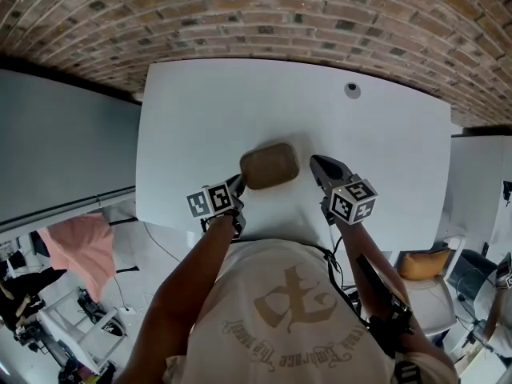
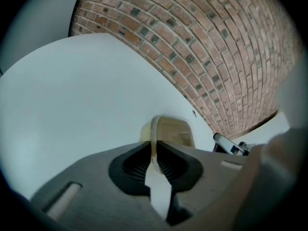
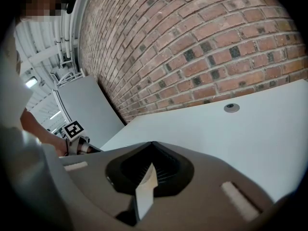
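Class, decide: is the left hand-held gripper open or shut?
Shut on the tan container: the left hand-held gripper has its jaws pinched on the rim.

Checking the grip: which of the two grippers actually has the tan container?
The left gripper: its jaws pinch the rim of the tan container. The right gripper is shut on nothing, beside it.
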### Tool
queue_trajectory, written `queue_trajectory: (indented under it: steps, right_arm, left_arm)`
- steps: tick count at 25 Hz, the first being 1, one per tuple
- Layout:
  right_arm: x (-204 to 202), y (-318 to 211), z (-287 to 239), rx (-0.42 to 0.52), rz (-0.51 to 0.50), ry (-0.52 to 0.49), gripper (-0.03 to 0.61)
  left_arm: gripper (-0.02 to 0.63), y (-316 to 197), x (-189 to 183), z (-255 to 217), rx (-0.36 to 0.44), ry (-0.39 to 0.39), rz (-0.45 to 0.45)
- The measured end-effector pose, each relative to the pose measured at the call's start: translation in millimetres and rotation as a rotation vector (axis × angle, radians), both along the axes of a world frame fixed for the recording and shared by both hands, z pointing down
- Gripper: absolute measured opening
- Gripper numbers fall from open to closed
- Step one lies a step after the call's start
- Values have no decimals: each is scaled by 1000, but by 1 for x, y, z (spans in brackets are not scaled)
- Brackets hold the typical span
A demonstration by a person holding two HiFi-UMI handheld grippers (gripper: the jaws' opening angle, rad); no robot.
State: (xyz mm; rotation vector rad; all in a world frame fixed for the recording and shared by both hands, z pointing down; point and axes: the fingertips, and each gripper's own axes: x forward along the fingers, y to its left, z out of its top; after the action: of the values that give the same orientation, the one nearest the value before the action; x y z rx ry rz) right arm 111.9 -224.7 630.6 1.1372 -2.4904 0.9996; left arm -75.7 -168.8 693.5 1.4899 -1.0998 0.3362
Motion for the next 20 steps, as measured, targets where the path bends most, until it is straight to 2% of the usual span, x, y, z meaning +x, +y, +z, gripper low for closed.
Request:
queue_trajectory:
  steps: [7, 20]
  right_arm:
    - [-1, 6, -8, 16, -2, 0, 8]
    - [7, 48, -28, 62, -14, 5, 8]
  left_arm:
    - [32, 6, 1, -11, 25, 37, -3]
    - [11, 38, -9, -43, 132, 97, -76]
